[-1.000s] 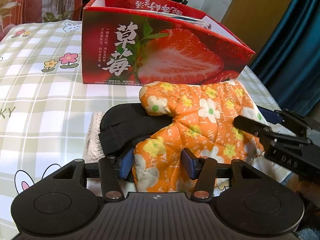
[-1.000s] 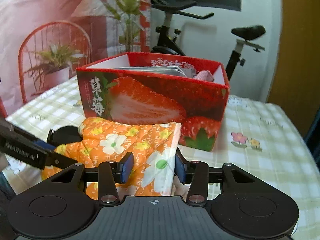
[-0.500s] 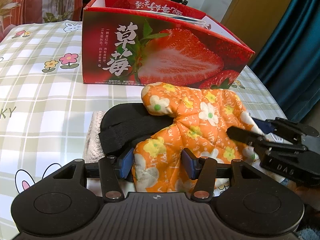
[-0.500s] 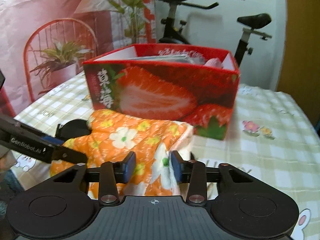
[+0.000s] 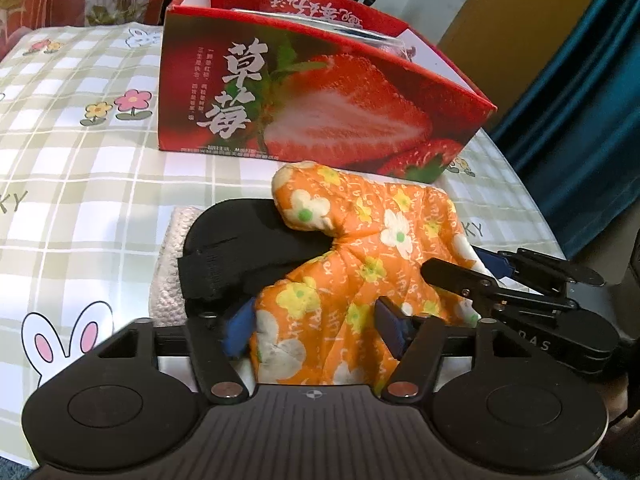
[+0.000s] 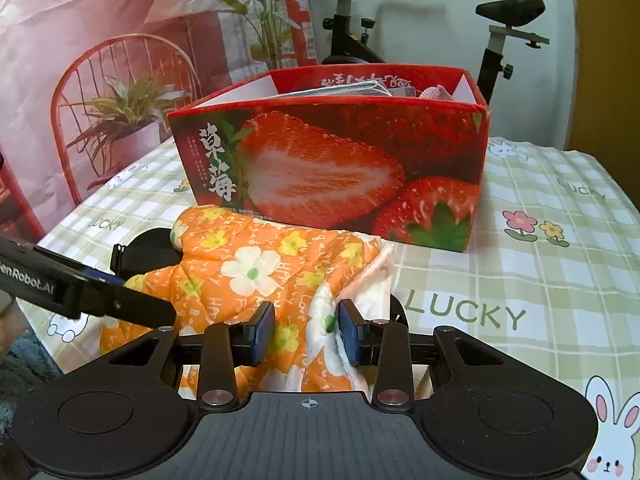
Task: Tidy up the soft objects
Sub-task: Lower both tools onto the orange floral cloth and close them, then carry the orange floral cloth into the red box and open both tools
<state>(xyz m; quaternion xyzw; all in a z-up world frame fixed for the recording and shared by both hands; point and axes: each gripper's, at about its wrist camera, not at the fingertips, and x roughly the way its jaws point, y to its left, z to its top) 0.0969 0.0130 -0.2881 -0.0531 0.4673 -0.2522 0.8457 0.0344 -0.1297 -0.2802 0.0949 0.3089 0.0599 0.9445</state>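
Orange floral oven mitt [image 5: 360, 264] lies near strawberry box [image 5: 320, 100], atop black strap [image 5: 240, 248]. Left gripper [image 5: 316, 326] pinches its near end; right gripper [image 6: 306, 332] clamps its cuff, jaws narrow.

There is one orange flowered oven mitt [image 5: 360, 264], one black padded strap [image 5: 240, 252] and one white knitted cloth [image 5: 168, 276] at the lower centre. One strawberry box [image 5: 320, 100] stands above them, and two grippers are seen, the left gripper [image 5: 316, 330] and the right gripper [image 6: 306, 330].
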